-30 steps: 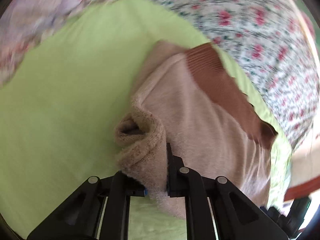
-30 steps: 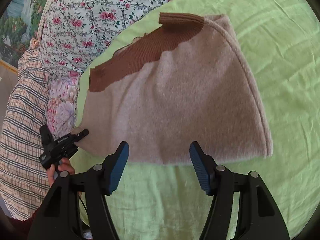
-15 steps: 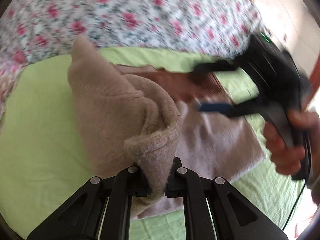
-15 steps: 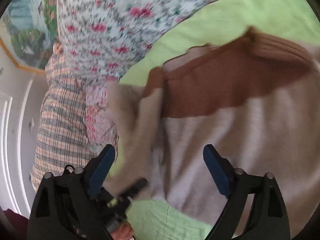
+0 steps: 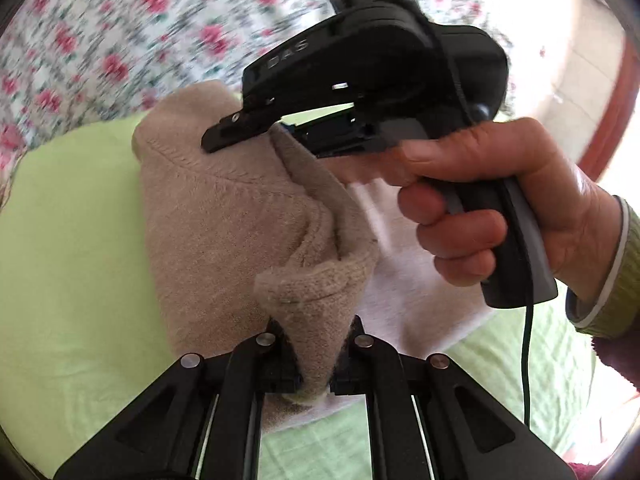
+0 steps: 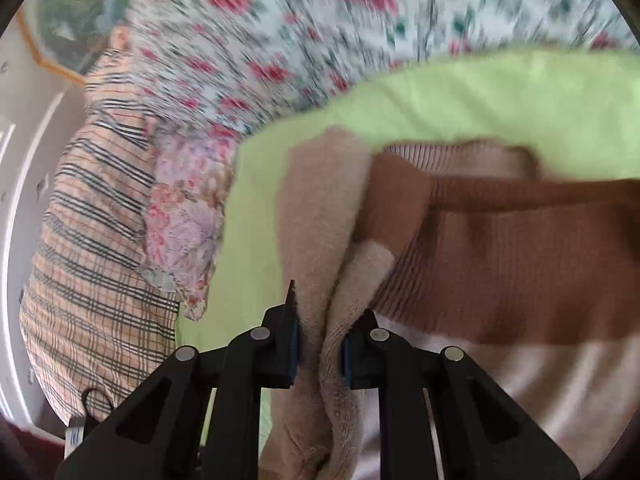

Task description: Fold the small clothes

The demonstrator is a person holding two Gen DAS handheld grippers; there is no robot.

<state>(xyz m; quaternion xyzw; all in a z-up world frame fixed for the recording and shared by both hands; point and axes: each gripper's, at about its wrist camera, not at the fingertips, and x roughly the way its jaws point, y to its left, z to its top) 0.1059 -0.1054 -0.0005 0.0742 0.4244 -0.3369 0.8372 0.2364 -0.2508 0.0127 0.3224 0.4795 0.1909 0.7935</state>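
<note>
Left wrist, hand-held gripper [image 5: 314, 364] pinching sweater [image 5: 224, 216]

my two black handheld grippers and my sleeve

my left gripper [image 5: 314, 364] has matte black plastic fingers with round silver screw heads along the linkage bars. my right gripper [image 6: 319, 350] is built the same, with blue pads on the inner faces of its fingers. seen from the side, its body is a black housing with faint raised lettering, a small green light on top, a grey pistol handle and a thin black cable hanging down. my right hand [image 5: 492, 204] comes out of a ribbed green cuff edged white, over maroon fabric.
</note>
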